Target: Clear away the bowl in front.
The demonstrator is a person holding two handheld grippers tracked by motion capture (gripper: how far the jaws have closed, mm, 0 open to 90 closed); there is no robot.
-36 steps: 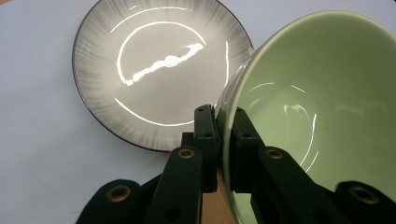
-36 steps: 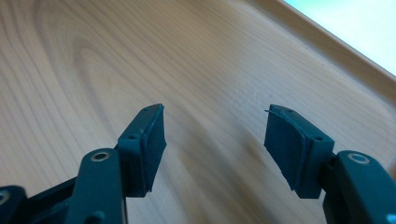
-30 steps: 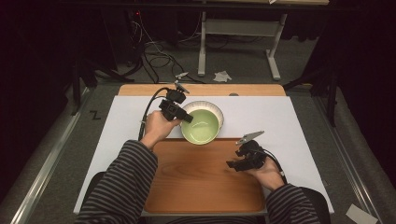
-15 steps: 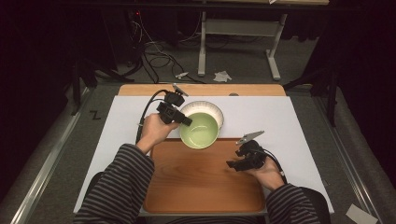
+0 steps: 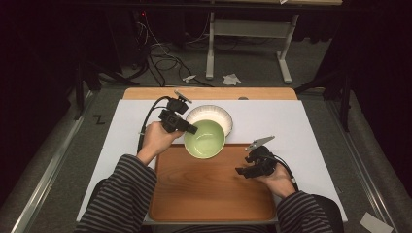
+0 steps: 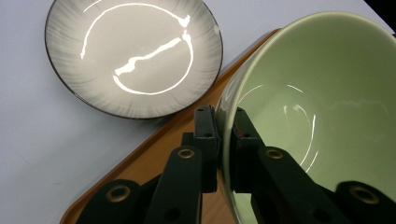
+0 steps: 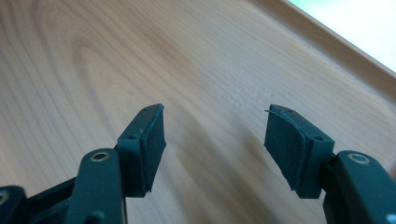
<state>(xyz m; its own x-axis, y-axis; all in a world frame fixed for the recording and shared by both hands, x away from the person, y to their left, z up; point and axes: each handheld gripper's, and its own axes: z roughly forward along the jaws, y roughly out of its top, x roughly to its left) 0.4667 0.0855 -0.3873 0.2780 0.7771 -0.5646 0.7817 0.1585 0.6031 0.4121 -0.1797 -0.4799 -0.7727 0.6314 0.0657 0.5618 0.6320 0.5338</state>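
Note:
A pale green bowl [image 5: 204, 139] hangs over the far edge of the wooden tray [image 5: 209, 194], tilted toward the tray. My left gripper [image 5: 191, 130] is shut on its left rim; in the left gripper view one pad sits outside and one inside the bowl's wall [image 6: 322, 107], with the left gripper [image 6: 223, 126] clamped on the rim. Behind it a grey-white plate [image 5: 214, 114] [image 6: 135, 56] lies on the white table cover. My right gripper [image 5: 241, 172] hovers low over the tray's right side, open and holding nothing; between the right gripper [image 7: 215, 130] jaws I see bare wood [image 7: 93, 56].
The white cover [image 5: 291, 121] spreads over a wooden tabletop [image 5: 209, 93]. Beyond the table's far edge lie cables [image 5: 160, 53], a metal stand's legs [image 5: 243, 43] and crumpled paper [image 5: 231, 79] on the floor. Striped sleeves [image 5: 121, 194] come in from below.
My left gripper has carried the green bowl a little nearer, from over the plate toward the tray's far edge. The right gripper has stayed where it was.

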